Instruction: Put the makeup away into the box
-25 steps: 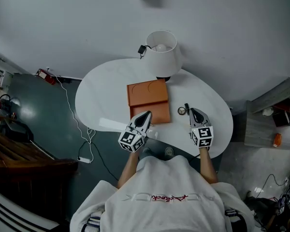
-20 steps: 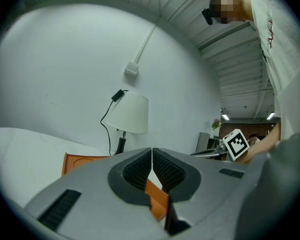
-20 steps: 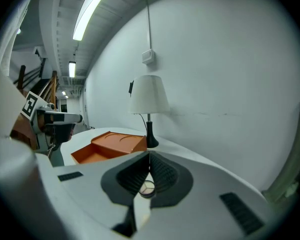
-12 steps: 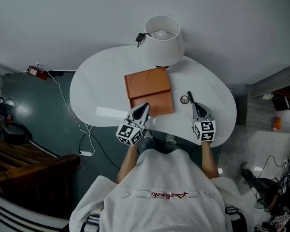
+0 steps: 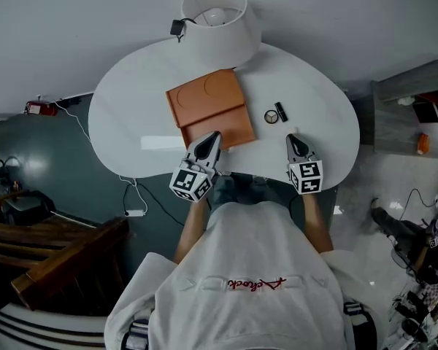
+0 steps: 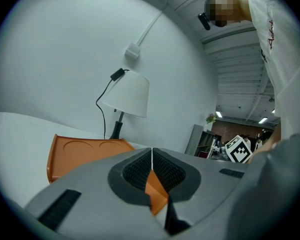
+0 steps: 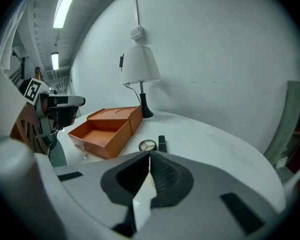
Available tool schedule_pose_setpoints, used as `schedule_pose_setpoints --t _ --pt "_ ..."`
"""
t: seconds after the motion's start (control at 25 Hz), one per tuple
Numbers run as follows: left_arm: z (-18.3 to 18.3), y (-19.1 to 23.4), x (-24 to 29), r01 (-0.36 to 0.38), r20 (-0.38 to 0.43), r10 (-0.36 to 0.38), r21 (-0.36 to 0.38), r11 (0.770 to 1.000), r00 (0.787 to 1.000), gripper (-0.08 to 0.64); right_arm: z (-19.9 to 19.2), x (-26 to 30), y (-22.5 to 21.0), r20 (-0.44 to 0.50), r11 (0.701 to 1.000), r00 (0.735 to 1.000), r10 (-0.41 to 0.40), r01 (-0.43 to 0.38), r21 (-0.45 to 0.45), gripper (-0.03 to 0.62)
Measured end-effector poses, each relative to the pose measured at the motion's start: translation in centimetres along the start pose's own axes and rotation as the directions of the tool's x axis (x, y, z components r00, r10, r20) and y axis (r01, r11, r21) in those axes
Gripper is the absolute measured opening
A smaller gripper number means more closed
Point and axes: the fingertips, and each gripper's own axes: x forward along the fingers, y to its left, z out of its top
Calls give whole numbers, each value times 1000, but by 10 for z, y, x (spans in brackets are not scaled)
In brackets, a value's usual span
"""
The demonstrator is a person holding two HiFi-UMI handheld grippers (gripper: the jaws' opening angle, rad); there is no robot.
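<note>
Orange rect. box (image 5: 208,102), round compact (image 5: 271,117), black tube (image 5: 280,111), L tongs (image 5: 213,137) & R tongs (image 5: 293,138) closed, empty

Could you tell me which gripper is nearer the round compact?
Right. The right gripper is just short of the round compact, toward the person; the left gripper is farther, across at the orange box's near edge.

Overhead plus two low views toward box (image 5: 210,109)
</note>
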Motion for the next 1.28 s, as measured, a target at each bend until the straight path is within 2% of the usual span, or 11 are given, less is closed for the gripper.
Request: schedule_pose_setpoints --t 0.24,0.28,0.32,0.36,0.44,0.72,0.88,0.96,1.16,1.28 --pt "-14 -1 7 4 -32 -4 -9 1000 999 15 -17 -1 -2 -15 1000 1000 4 -4 9 23" --pt "-16 -2 8 5 -35 -5 -12 1000 999 15 -19 -1 -3 -13 1000 1000 -3 3 7 64" --pt "-17 -3 8 5 -38 -5 -15 1000 999 15 -20 -2 -5 -9 1000 1000 -18 18 5 170" --pt "-18 -3 9 5 -40 -5 -16 1000 999 15 -20 -1 -7 -7 999 999 -36 36 3 222" --pt "-17 -2 10 5 -41 -5 -16 1000 999 15 -23 1 -13 -17 998 998 -66 66 6 261" --pt "-18 -2 11 4 -45 -5 -16 1000 999 15 -40 20 -18 -98 999 994 -50 51 3 275" --pt "-19 -1 10 0 -47 -1 -17 1000 999 15 -47 30 -24 -136 997 988 -72 71 -10 275" --pt "-18 1 10 -3 -45 2 -18 1000 999 15 -49 33 -24 -152 997 986 -70 67 -25 247" --pt "-17 4 9 -8 -41 8 -18 1000 999 15 -49 35 -22 -161 998 985 -56 51 -32 218" --pt "-15 2 8 -7 -36 7 -15 1000 999 15 -41 30 -24 -133 998 989 -63 58 -36 213"
